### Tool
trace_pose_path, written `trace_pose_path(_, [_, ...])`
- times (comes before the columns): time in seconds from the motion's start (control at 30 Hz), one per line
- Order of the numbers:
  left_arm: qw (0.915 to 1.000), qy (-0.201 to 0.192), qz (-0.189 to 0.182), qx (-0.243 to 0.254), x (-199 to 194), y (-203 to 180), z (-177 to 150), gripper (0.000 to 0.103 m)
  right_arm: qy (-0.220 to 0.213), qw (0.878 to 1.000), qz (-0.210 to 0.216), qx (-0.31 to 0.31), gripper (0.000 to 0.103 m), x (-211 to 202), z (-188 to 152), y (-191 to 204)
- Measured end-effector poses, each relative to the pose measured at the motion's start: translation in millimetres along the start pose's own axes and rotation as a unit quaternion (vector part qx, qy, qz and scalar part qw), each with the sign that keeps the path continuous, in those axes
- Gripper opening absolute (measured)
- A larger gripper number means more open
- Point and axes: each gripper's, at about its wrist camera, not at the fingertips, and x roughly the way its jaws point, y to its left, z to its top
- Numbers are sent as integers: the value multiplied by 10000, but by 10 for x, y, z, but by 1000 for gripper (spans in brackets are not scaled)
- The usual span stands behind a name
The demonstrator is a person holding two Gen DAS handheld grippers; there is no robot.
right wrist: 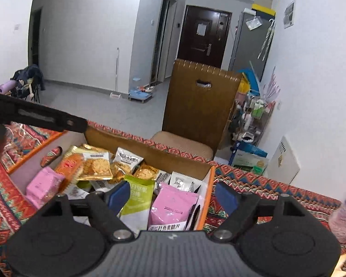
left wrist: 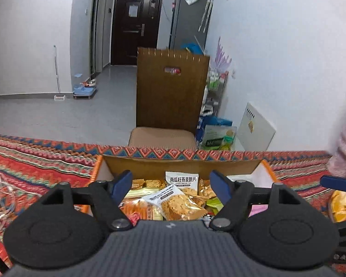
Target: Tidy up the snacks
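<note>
Nearest, left claw (left wrist: 170, 184) spread wide and empty over the middle of the open cardboard box (left wrist: 180, 164), right claw (right wrist: 173, 198) likewise wide and gripping nothing, poised over the box's right end. Snacks all inside the box: beneath the left claw a clear-wrapped cracker packet (left wrist: 180, 204) lying loose on top, beneath the right a pink pouch (right wrist: 173, 207) beside a green-and-white pouch (right wrist: 138, 200). Probably best to settle on one packet per claw, drop straight down, and pinch a flat edge rather than the puffed middle; slippery film likely to slide otherwise. Worth keeping the two claws apart, close as they are. Farther off, patterned cloth (left wrist: 46, 159) covering the counter, then a brown chair (left wrist: 170, 97) beyond its edge.
</note>
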Motion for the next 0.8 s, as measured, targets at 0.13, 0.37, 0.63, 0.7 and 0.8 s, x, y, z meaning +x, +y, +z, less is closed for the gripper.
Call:
trace_pose_path(0.13, [9998,-178,32,55,-605,38,43,87,-199,9998,18,78,85,-458,61,19])
trace_pose_path(0.37, [9946,-983,4,343,-1989,1,-231,103,-586,9979,58,269,99,-1437,-36,62])
trace_pose_path(0.63, [9893,-1376,-125,459,-3235,-52,-949,103,-1062,9925,223,567,103,-2584,-684,379])
trace_pose_path(0.7, [9865,-1515,-106,620,-3512,-46,-1175,103,-1199,9907,223,610,103,-2833,-866,471])
trace_pose_path(0.8, [9815,-1753,68,769,-3863,-35,-1510,103,-1401,9882,204,584,103,-3162,-1150,626])
